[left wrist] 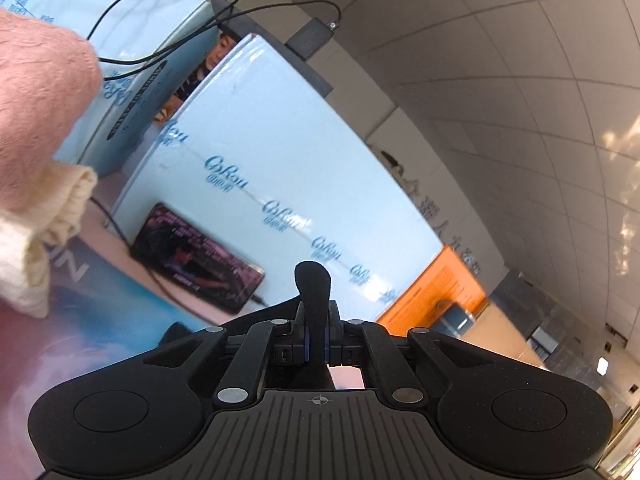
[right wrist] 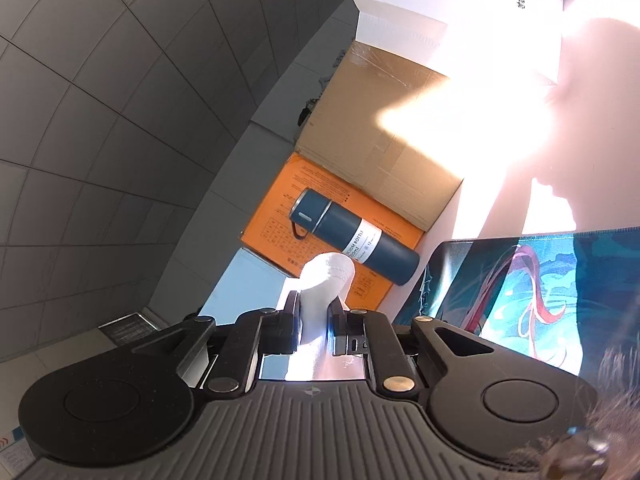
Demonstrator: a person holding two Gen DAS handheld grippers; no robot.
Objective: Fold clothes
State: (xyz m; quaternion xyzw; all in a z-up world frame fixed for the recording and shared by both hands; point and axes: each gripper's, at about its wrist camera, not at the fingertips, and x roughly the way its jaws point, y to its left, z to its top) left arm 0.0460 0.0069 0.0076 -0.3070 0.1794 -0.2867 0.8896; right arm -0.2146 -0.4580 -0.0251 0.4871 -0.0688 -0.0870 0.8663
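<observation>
My left gripper (left wrist: 316, 320) is shut on a fold of black cloth (left wrist: 314, 280) that sticks up between its fingers. My right gripper (right wrist: 314, 312) is shut on a fold of white cloth (right wrist: 328, 274) that bulges out above its fingers. Both grippers are raised and tilted, looking across the table toward the walls. In the left wrist view a pink garment (left wrist: 36, 92) and a cream knitted garment (left wrist: 44, 232) hang at the left edge, close to the camera.
Light blue boxes (left wrist: 288, 152) with cables, a phone (left wrist: 196, 256) and an orange box (left wrist: 436, 288) stand behind the printed mat (left wrist: 100, 320). The right wrist view shows a blue bottle (right wrist: 356, 232) on an orange box (right wrist: 280, 216), a cardboard box (right wrist: 380, 132) and the mat (right wrist: 520, 288).
</observation>
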